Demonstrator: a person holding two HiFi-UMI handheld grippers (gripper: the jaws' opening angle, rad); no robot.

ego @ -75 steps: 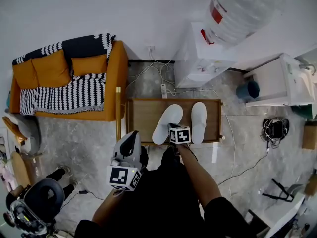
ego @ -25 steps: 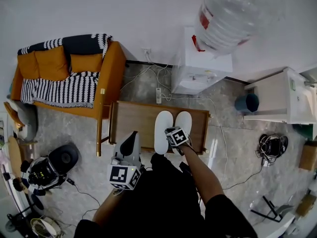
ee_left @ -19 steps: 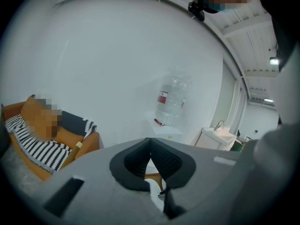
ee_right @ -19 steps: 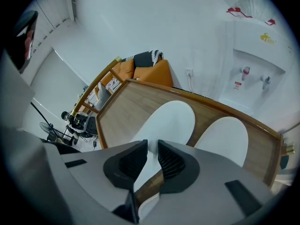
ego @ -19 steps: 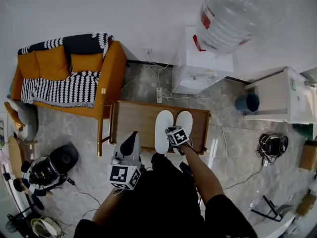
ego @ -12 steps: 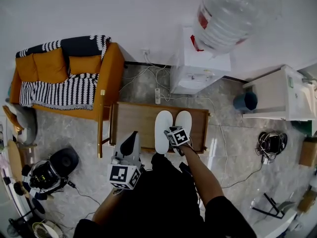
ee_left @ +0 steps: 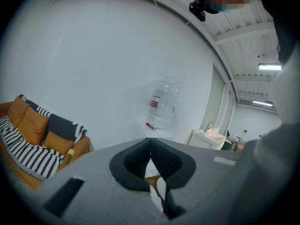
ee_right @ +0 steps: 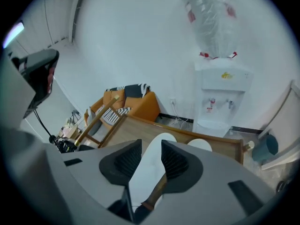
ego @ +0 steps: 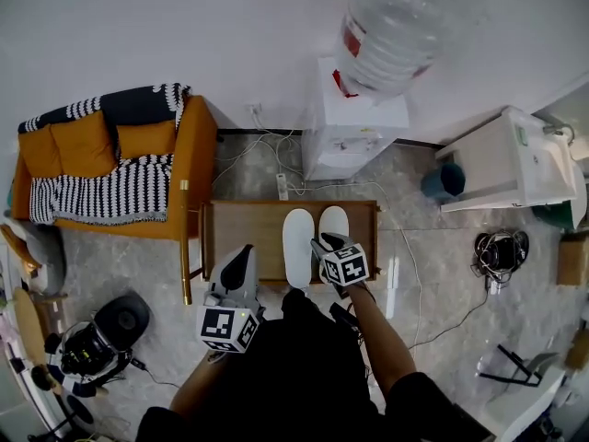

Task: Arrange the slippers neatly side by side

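Two white slippers lie side by side on the low wooden table [ego: 244, 228], toes away from me. The left slipper [ego: 297, 245] is a little nearer than the right slipper [ego: 333, 220]. My right gripper [ego: 321, 244] hangs above their heel ends. Its jaws have just been opening and hold nothing. In the right gripper view, the right gripper [ee_right: 150, 159] is open, with the left slipper [ee_right: 159, 142] lying on the table below the gap and the right slipper [ee_right: 200, 145] beside it. My left gripper [ego: 241, 256] hovers at the table's near left edge. In its own view the left gripper [ee_left: 150, 154] is shut and empty.
An orange sofa [ego: 110, 168] with a striped blanket stands left of the table. Behind the table is a water dispenser [ego: 354, 127], with cables [ego: 276, 168] on the floor. A blue bin [ego: 444, 180] and a white counter [ego: 511, 159] are at the right. Black gear [ego: 101, 339] sits at the lower left.
The right gripper's jaws have parted and it has lifted off the slippers toward me. Three seconds ago the slippers lay apart at an angle; now they are parallel. The left gripper stays put.
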